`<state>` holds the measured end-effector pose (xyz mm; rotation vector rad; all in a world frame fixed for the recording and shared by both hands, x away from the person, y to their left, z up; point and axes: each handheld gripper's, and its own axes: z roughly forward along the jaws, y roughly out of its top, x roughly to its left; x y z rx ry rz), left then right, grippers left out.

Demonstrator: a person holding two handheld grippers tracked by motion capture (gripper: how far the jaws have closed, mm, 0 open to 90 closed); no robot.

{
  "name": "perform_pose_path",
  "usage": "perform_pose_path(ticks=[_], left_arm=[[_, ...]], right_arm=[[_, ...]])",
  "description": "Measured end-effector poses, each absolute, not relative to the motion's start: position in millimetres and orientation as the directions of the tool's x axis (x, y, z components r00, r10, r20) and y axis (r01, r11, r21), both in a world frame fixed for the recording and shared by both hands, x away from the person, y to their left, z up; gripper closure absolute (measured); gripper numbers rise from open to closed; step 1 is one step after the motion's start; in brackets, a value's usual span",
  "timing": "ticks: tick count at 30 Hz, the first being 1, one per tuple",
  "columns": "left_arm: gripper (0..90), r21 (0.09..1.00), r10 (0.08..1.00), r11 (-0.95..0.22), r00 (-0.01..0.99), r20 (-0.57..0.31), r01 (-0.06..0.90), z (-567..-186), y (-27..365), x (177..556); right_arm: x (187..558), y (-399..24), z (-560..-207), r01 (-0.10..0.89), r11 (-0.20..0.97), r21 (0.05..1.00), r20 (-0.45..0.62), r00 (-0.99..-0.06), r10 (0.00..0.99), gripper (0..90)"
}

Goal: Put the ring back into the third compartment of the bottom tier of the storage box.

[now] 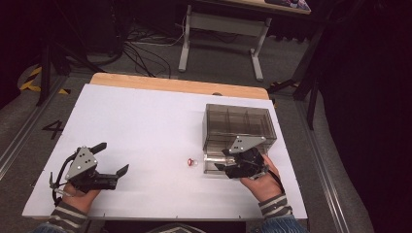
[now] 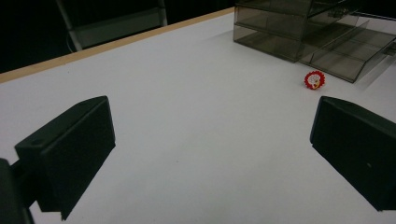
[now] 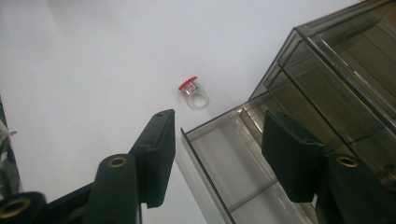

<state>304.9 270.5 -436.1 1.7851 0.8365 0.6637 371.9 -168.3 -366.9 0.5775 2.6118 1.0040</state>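
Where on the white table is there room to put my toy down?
Lots of bare table between the left gripper and the drawer box. It's crowded where the right gripper, the open drawer and the little ring sit.

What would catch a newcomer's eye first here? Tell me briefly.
A tiny red-topped ring lies alone on the white table. Just right of it stands a smoky clear drawer box, its bottom drawer pulled out and empty, with the right gripper at its front.
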Motion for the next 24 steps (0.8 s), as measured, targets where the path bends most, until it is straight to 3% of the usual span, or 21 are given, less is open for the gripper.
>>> perform_pose_path(ticks=[24], left_arm=[[0.8,0.941,0.792,-0.244,0.609,0.054,0.235,-436.1,270.5,304.8]], right_arm=[[382.1,-125.9,-370.9,0.224,0.703,0.675,-0.095,-0.919,0.383,42.6]])
